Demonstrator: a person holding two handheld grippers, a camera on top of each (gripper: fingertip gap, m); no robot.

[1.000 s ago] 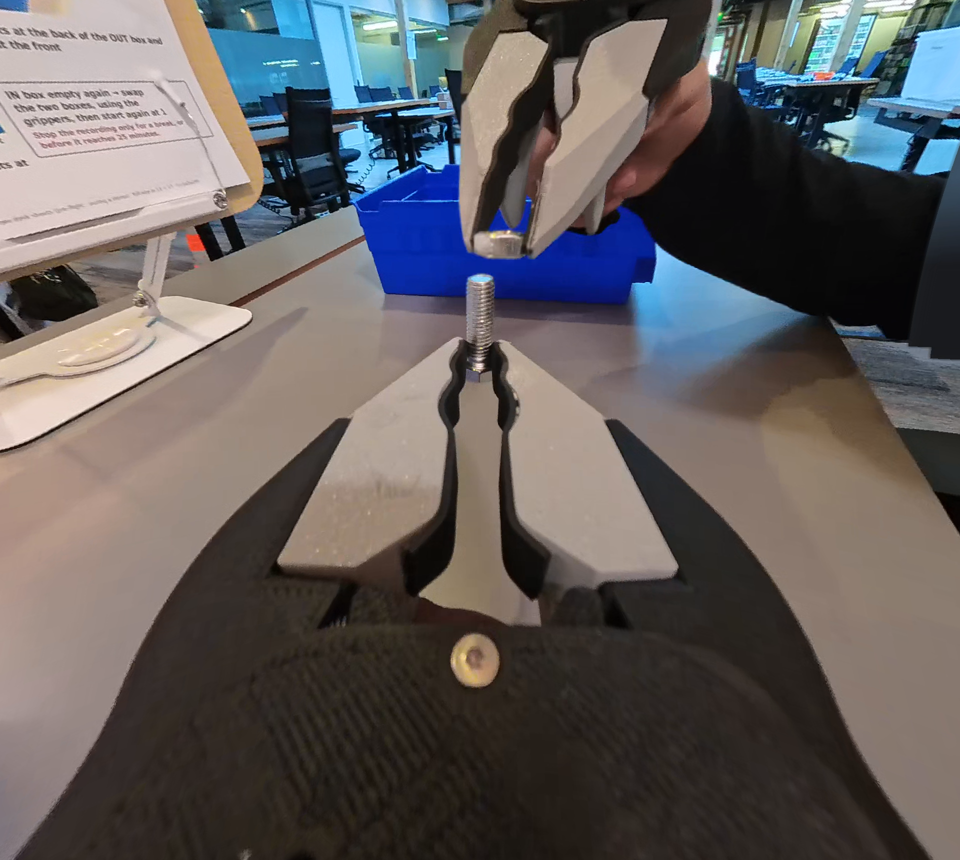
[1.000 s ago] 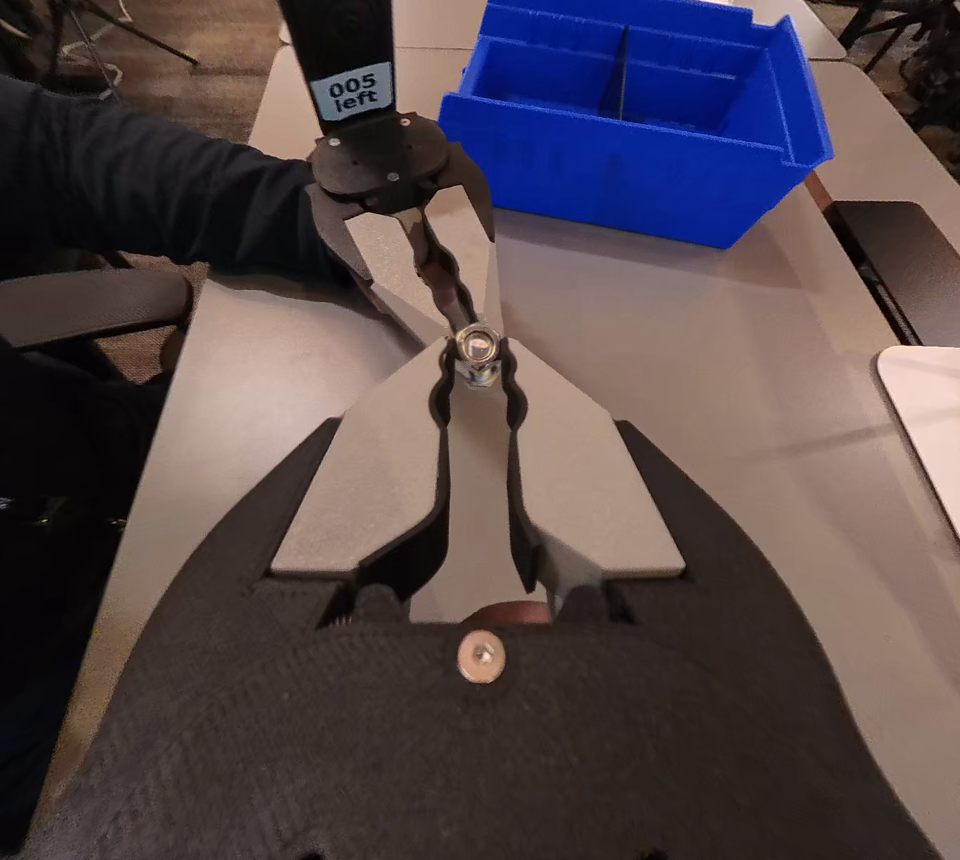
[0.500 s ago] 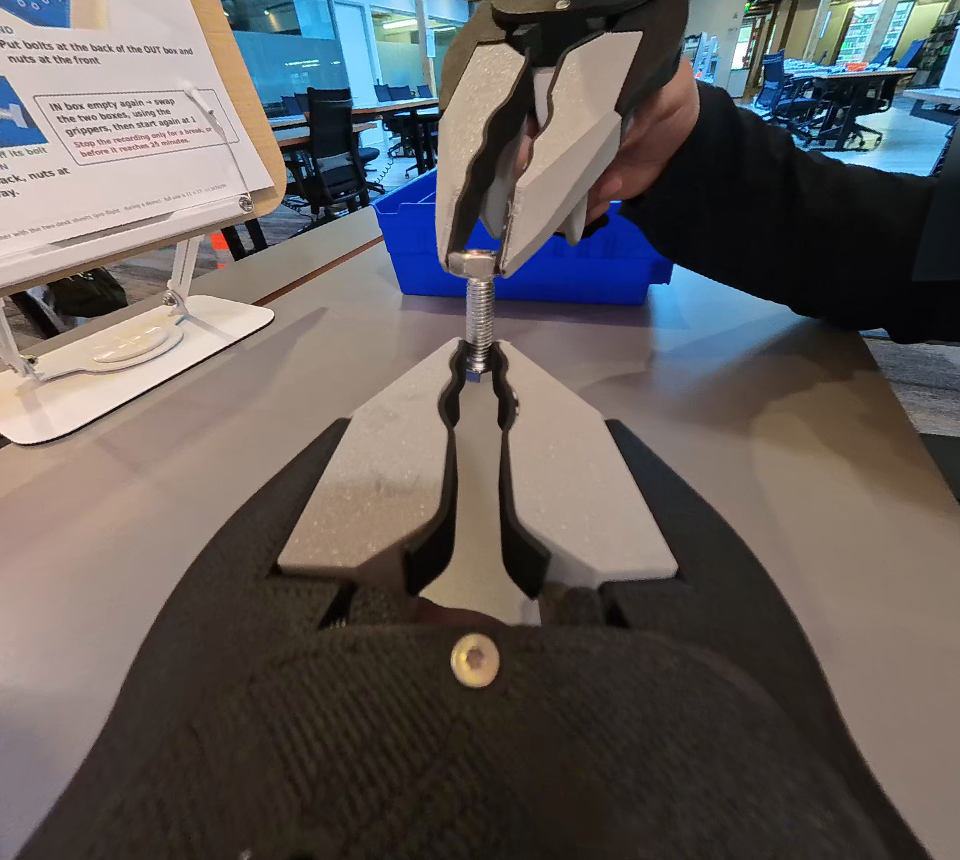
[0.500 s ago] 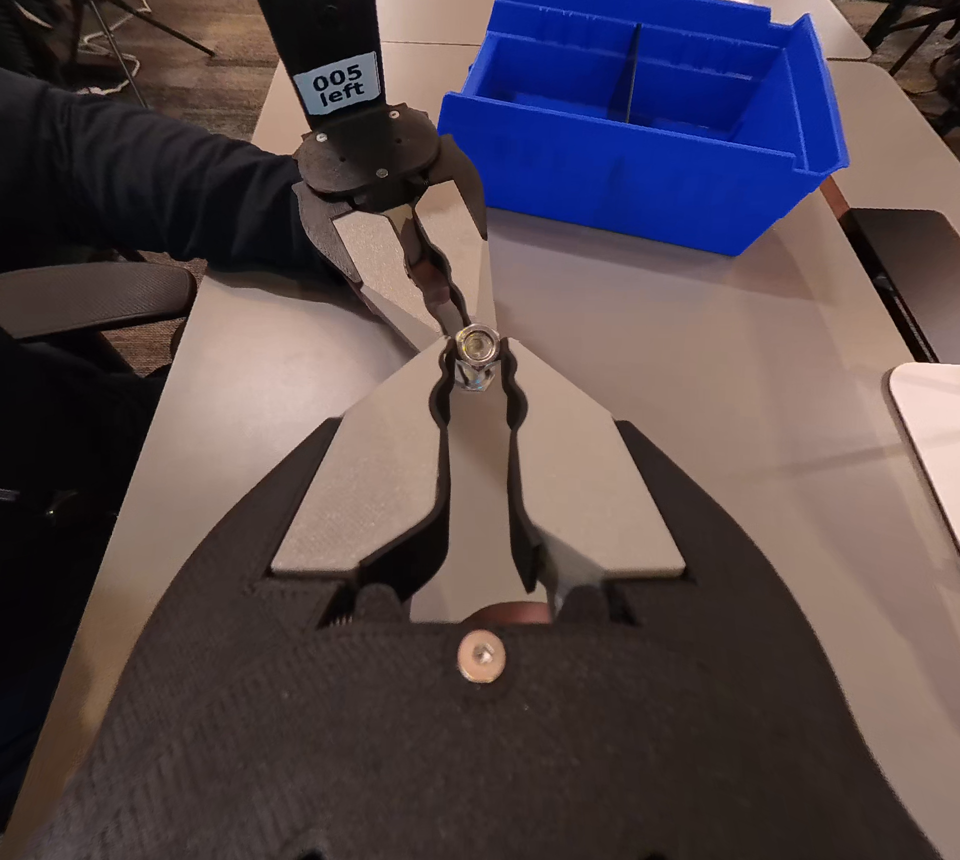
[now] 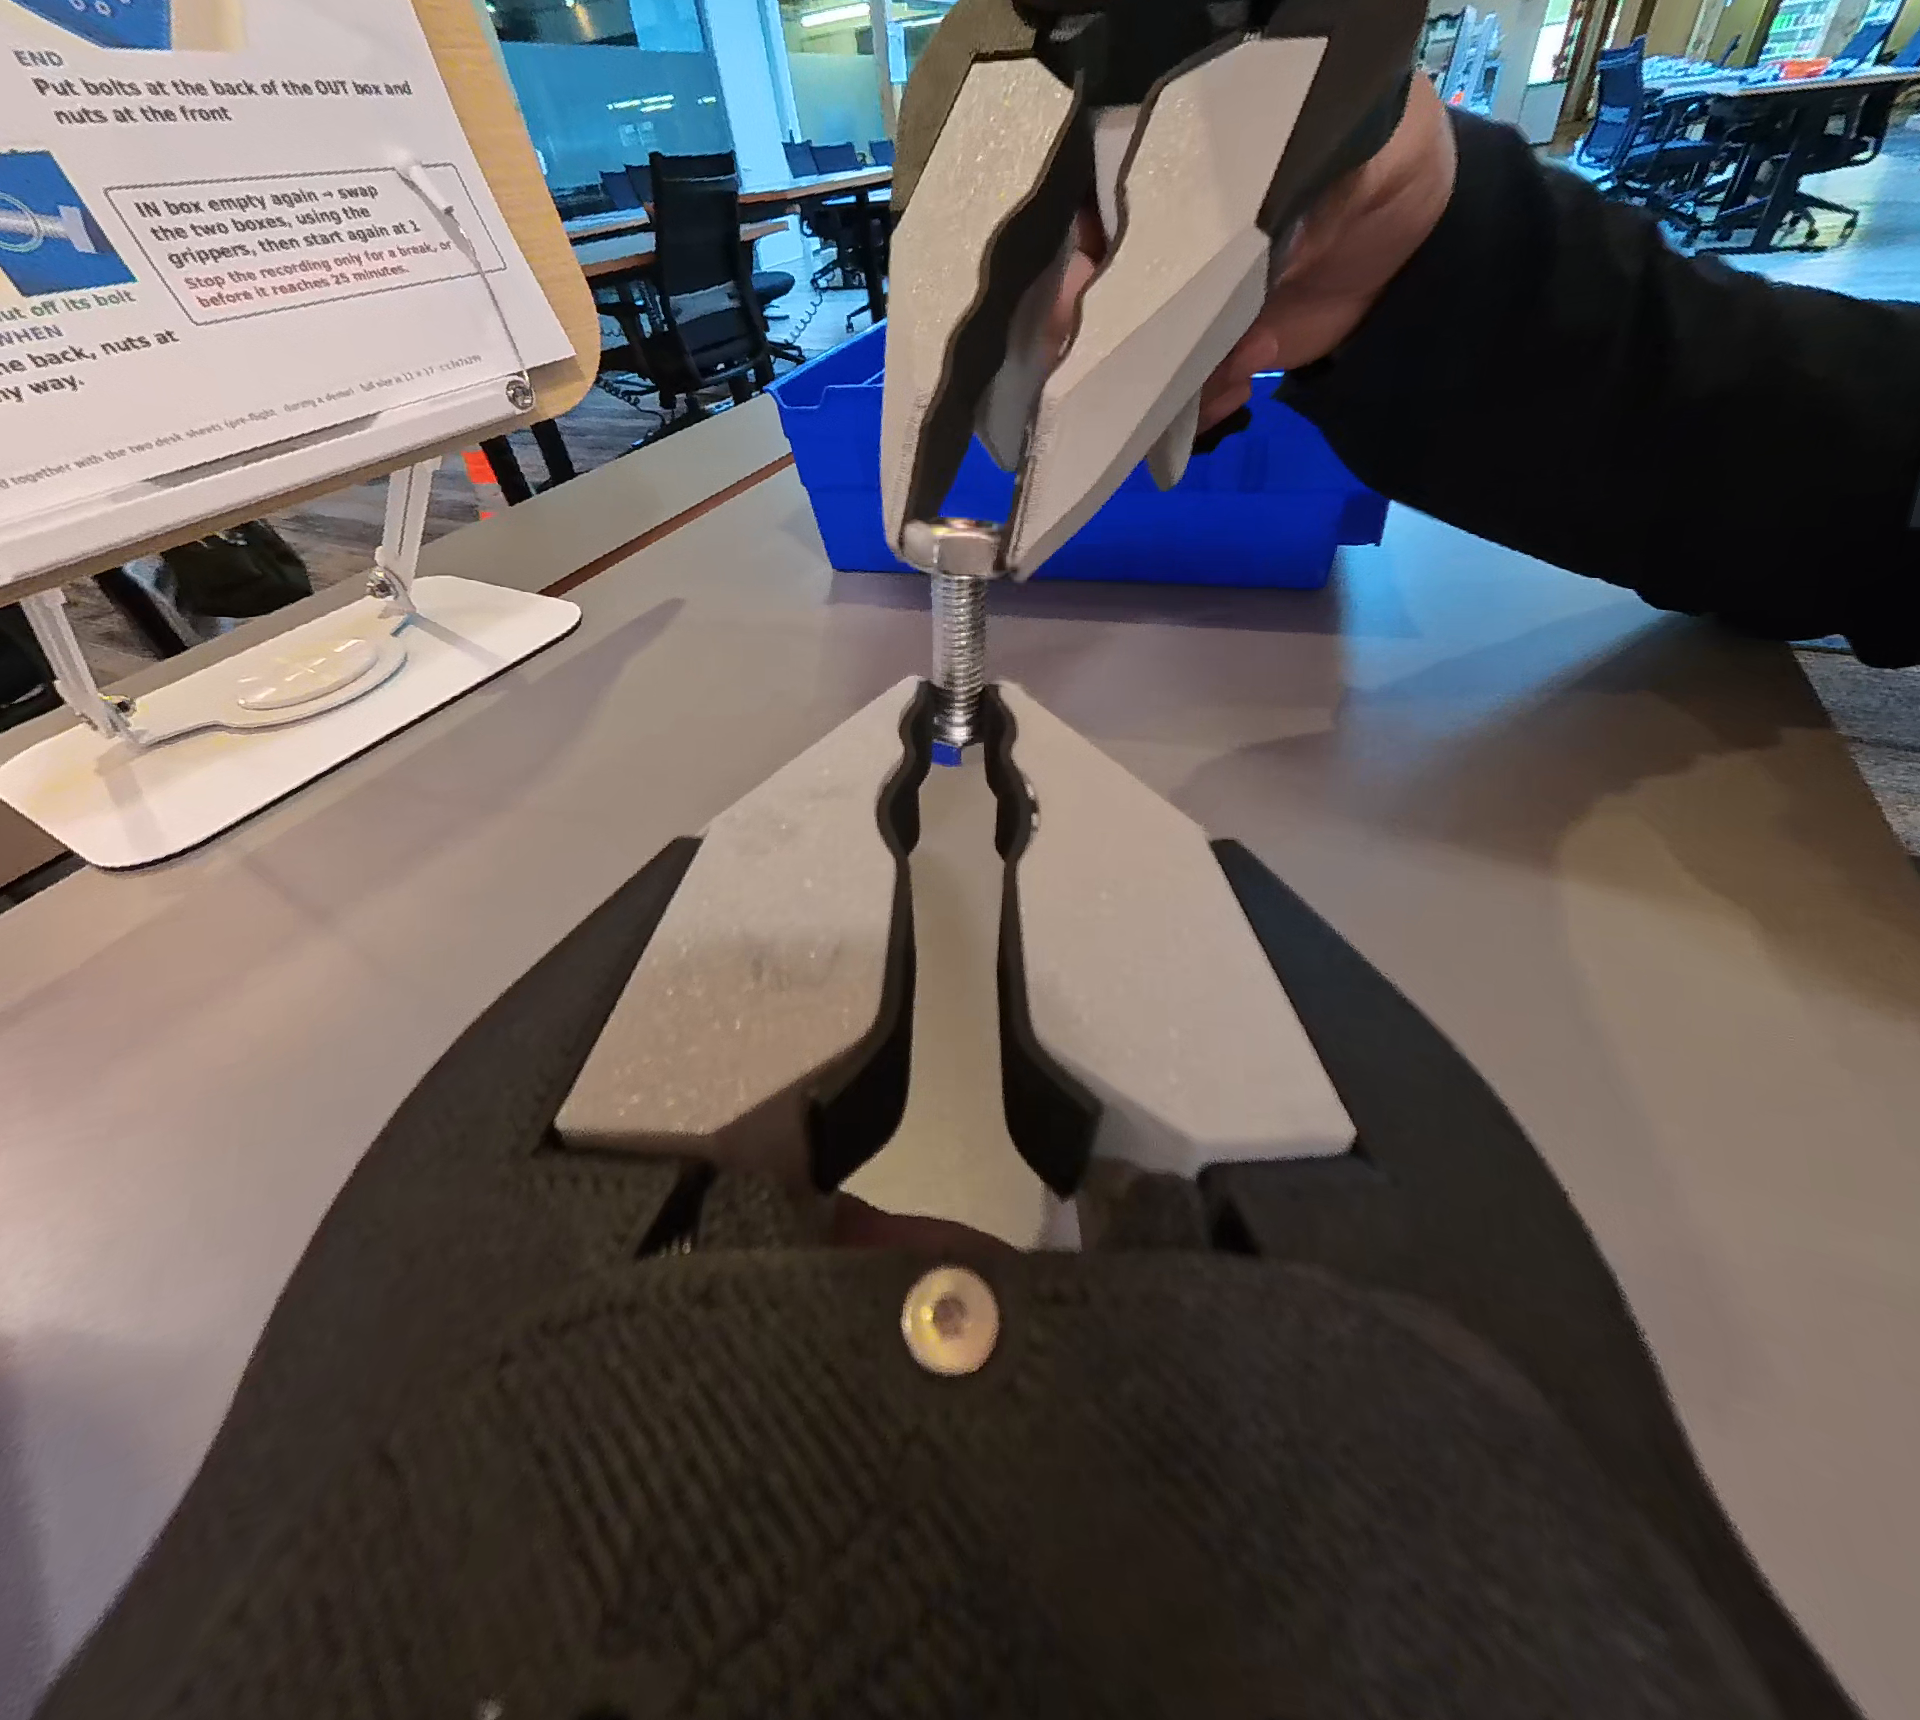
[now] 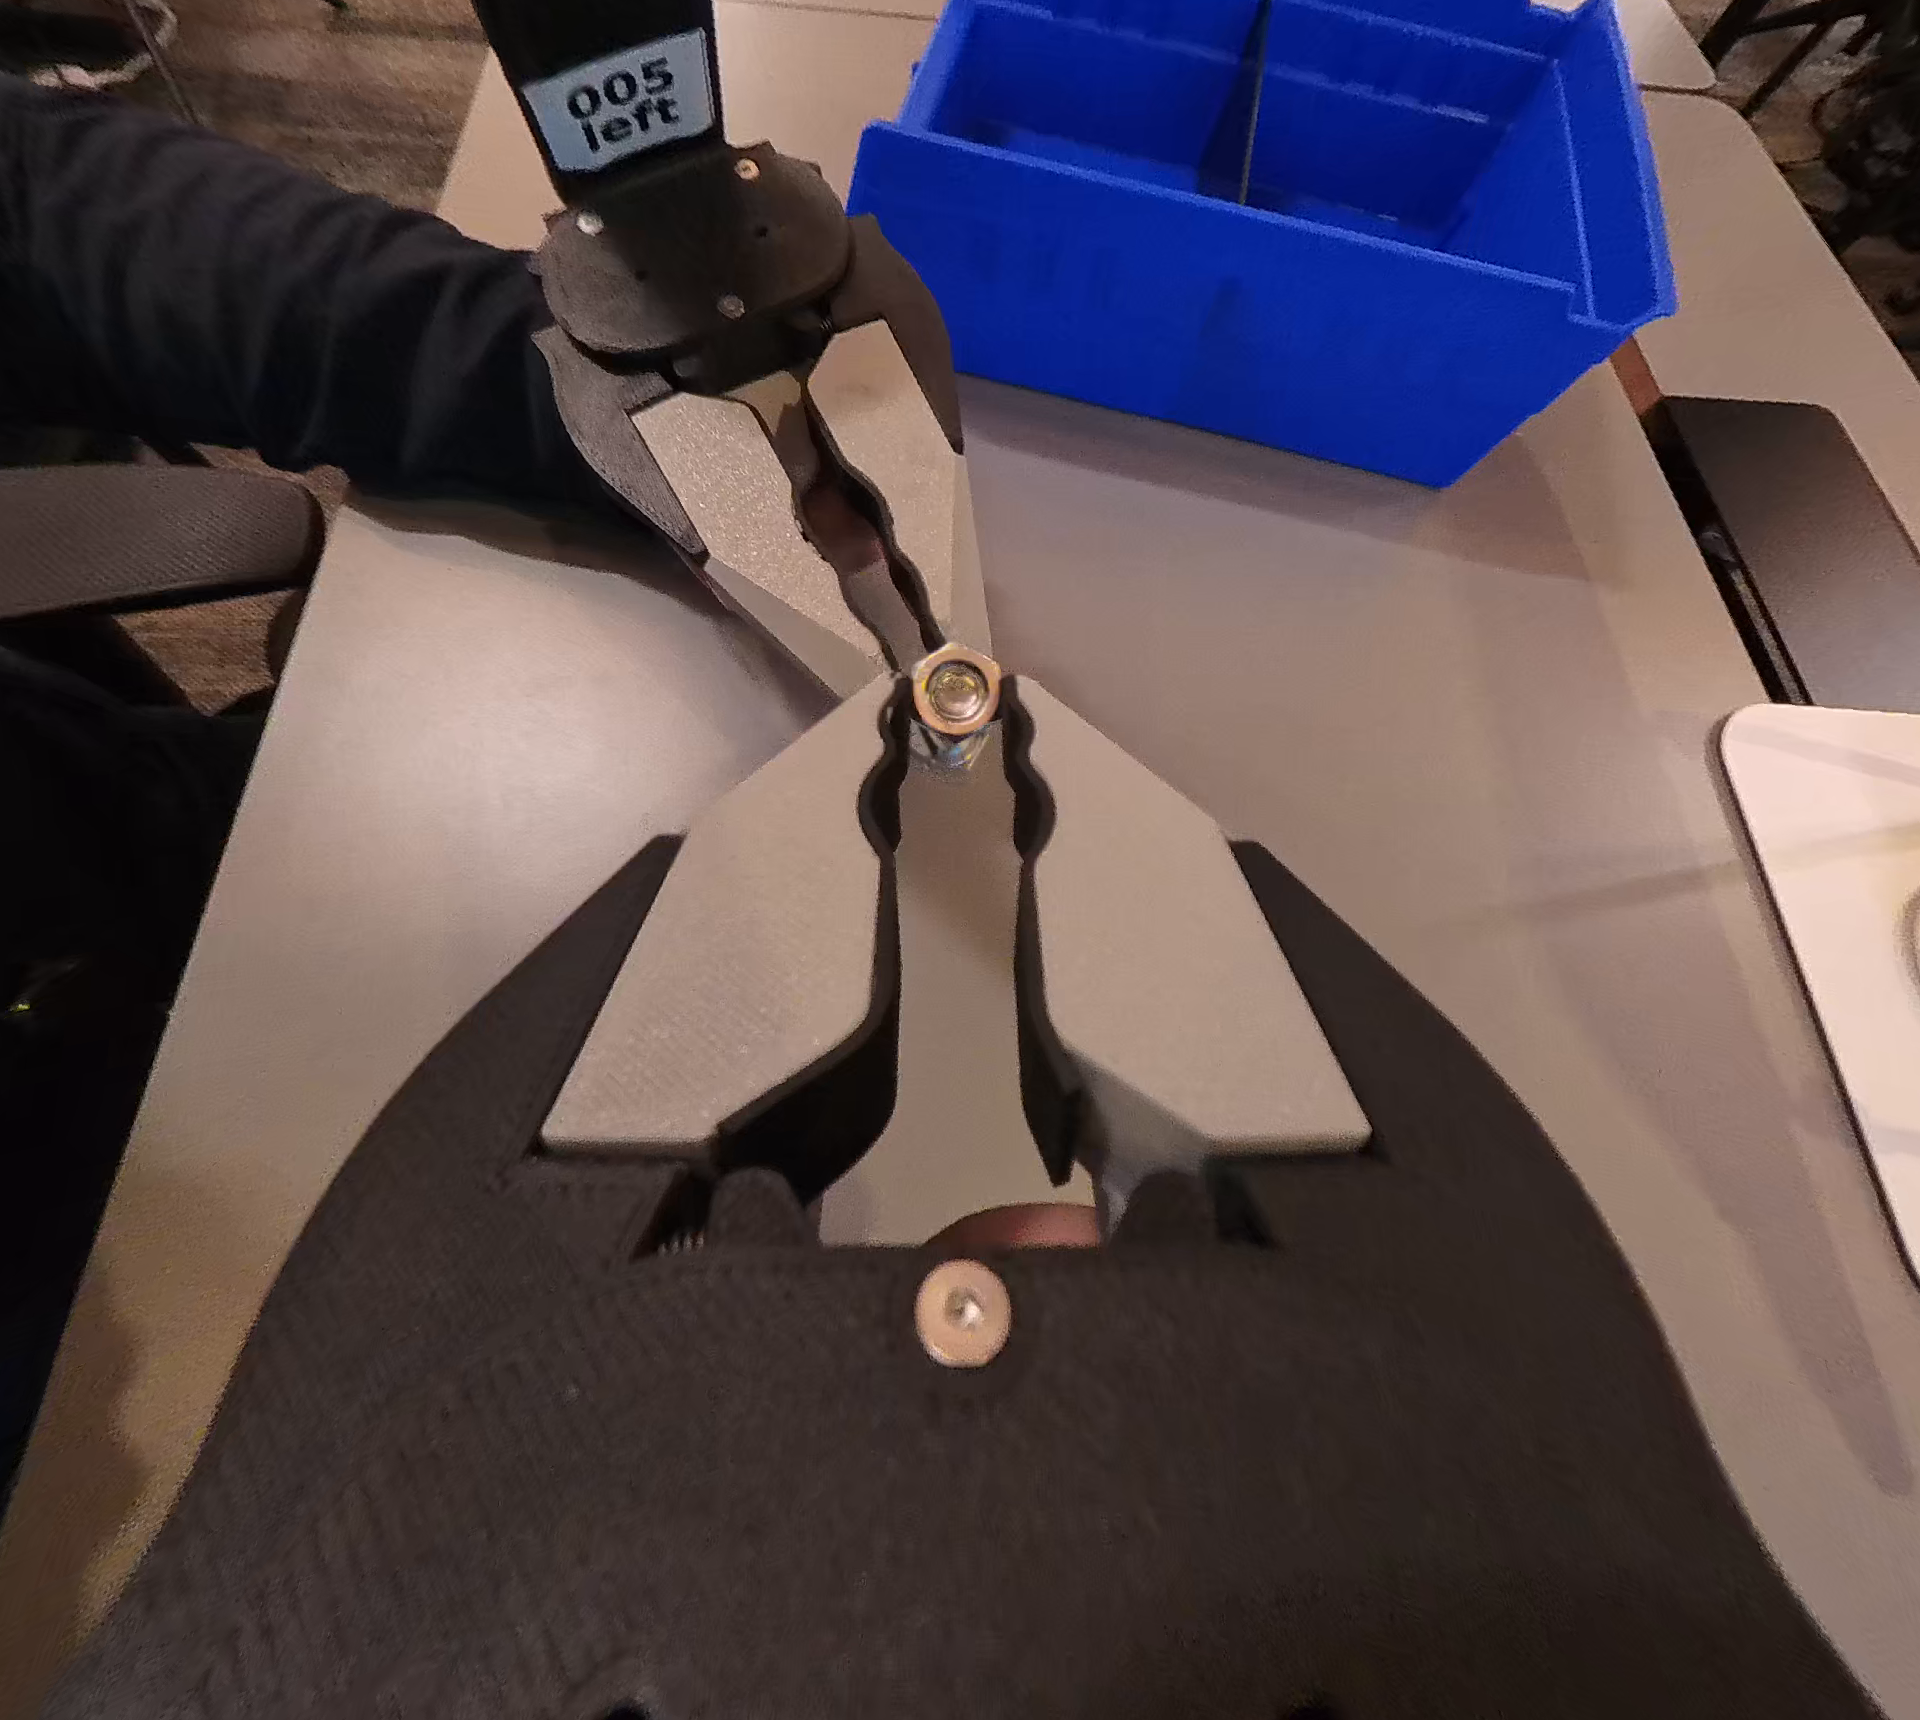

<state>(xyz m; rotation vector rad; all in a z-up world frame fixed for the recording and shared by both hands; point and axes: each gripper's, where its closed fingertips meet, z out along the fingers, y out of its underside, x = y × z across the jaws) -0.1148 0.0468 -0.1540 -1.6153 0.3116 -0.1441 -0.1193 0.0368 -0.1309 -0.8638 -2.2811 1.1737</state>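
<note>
Now, largest first.
Table: a wide grey tabletop lies under both my claws.
Bin: a blue plastic bin with a black divider stands on the table just beyond my claws; I can see nothing in the compartments, though their floors are partly hidden.
Stand: a white-footed document stand holding a printed sheet sits far to my left.
Left claw: my left gripper is clenched on the lower end of a bolt, held upright above the table.
Right claw: my right gripper comes down from above, clamped on a nut at the bolt's top.
Bolt: a shiny threaded steel bolt stands vertical between the two claws, clear of the bin.
Nut: a silver hexagonal steel nut sits on the bolt's upper tip.
Handling: I judge both rigid, small, fairly dense and slippery; flats of the nut and the bolt's head end give the surest hold.
</note>
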